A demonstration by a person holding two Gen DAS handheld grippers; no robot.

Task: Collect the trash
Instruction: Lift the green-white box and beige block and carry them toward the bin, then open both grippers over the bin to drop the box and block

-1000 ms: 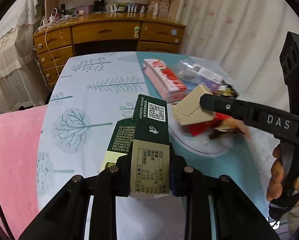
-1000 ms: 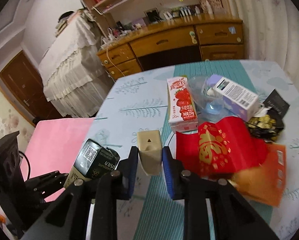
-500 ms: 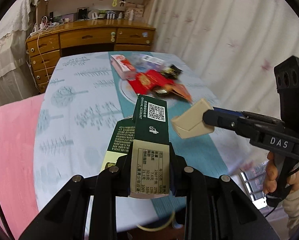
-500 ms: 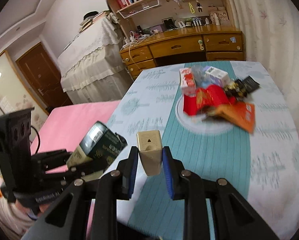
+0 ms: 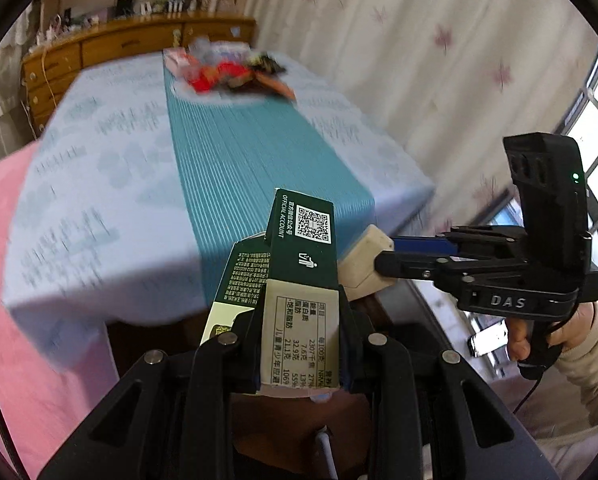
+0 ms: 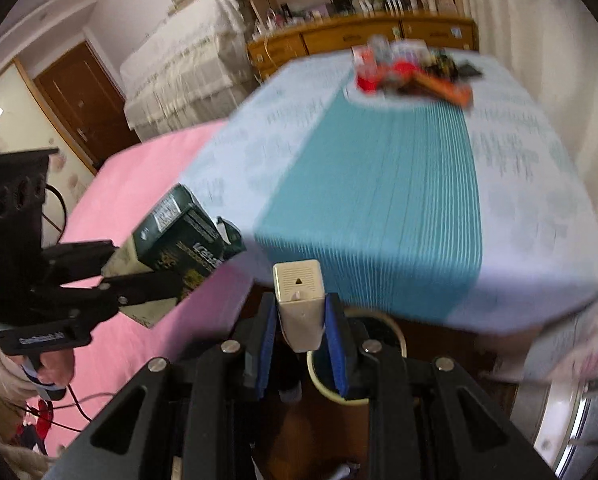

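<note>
The left gripper point(image 5: 301, 344) has its fingers clamped on a dark green carton point(image 5: 301, 256), and the right gripper point(image 6: 301, 344) has its fingers clamped on a small beige carton point(image 6: 300, 300), both held out past the near edge of the desk point(image 5: 99, 200). Only the right wrist view shows a round bin point(image 6: 355, 360) on the floor below the beige carton. Both views show the remaining pile of trash point(image 5: 235, 72) at the desk's far end.
</note>
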